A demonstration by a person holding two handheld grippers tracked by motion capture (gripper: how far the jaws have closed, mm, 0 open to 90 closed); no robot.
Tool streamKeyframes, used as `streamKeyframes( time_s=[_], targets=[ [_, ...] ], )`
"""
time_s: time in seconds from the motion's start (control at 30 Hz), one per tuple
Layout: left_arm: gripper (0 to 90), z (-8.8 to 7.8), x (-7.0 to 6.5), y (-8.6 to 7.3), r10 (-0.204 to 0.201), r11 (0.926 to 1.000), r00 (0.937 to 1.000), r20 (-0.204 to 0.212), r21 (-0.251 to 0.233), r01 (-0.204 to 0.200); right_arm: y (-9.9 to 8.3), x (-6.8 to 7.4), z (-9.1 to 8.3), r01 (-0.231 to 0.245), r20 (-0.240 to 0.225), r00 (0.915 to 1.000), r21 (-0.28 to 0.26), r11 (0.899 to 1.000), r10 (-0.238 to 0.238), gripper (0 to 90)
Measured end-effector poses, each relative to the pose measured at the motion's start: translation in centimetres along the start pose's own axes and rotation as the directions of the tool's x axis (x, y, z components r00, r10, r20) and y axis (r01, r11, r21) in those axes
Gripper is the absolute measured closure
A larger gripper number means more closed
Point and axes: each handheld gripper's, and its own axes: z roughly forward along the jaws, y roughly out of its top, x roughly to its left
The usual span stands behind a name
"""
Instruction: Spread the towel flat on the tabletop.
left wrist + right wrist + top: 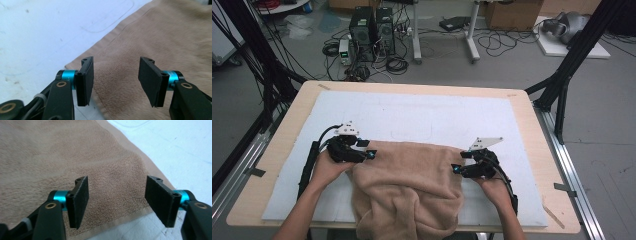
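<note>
The desk (532, 150) carried a white mat (437, 117), and on it the tan towel (407, 185) lay rumpled, its near part bunched and hanging over the front edge, its far hem flat. That overhang looked likely to drag the cloth off if it went unheld. The left hand-held gripper (116, 81) and right hand-held gripper (123, 201) stood with jaws apart above the far corners, gripping nothing; a shallow pinch might catch only pile and slip.

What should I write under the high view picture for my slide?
Two open grippers, left gripper and right gripper, sit at the far corners of a tan towel on the white mat.
</note>
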Motion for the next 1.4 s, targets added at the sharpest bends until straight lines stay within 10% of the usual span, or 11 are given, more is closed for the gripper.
streamKeyframes(
  time_s=[0.27, 0.83, 1.4],
  targets=[
    [58.4, 2.0, 0.3, -0.7, 0.015, 0.9924, 0.9995, -0.028, 0.123, -0.011, -0.3, 0.1, 1.0, 0.030, 0.032, 0.9990, 0.065, 0.997, -0.032, 51.7],
    [83.8, 1.6, -0.3, -0.6, 0.033, 0.9901, 0.9990, -0.029, 0.137, -0.028, 0.7, -0.9, 1.3, 0.030, -0.050, 0.9984, 0.098, 0.995, -0.025, 84.3],
    [84.8, -2.2, 0.6, 1.3, -0.026, 0.9994, 0.9983, -0.052, -0.024, 0.025, 4.6, -1.4, -1.0, 0.097, -0.105, 0.9903, 0.060, 0.993, -0.091, 85.3]
  ],
)
